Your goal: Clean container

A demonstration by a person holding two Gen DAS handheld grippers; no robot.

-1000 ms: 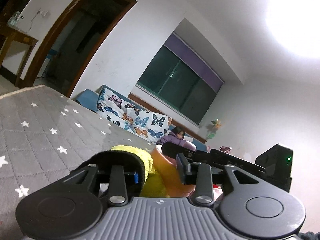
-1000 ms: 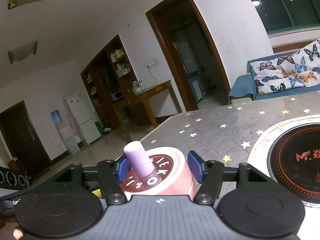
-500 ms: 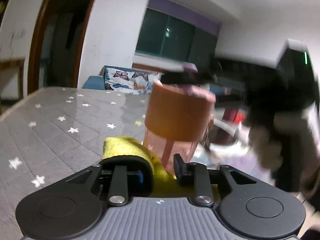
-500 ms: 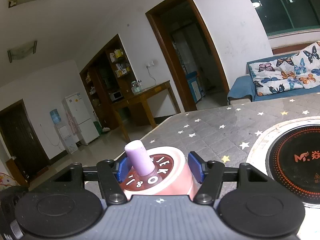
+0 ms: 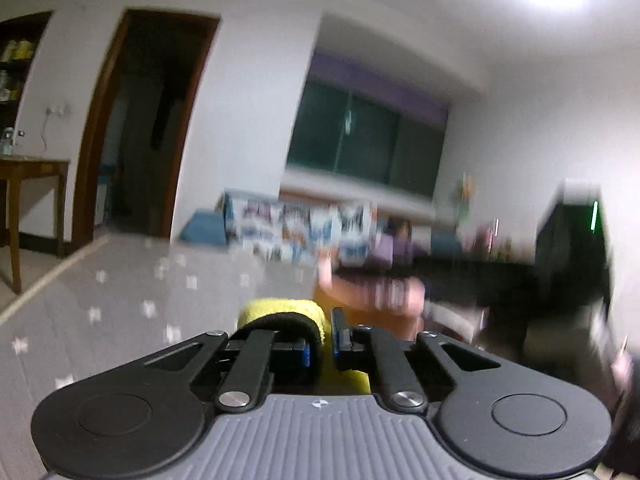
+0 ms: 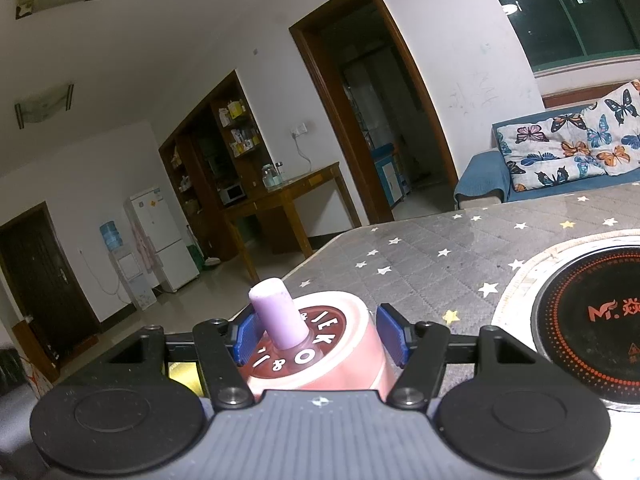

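The cup (image 6: 320,356) is clamped by the right claw (image 6: 322,334) for steadiness; a cloth (image 5: 280,312) is pinched by the left claw (image 5: 320,340) for wiping.

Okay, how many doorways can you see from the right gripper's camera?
2. One open doorway in the white wall beside the sofa, and one dark closed door at far left. Others may be out of frame.

Each camera sits low behind its tool, looking forward along the fingers, close over the counter (image 6: 432,248). The left view is blurred. Both share the counter (image 5: 120,300), doorway (image 6: 376,128), sofa (image 6: 560,160) and window (image 5: 360,140).
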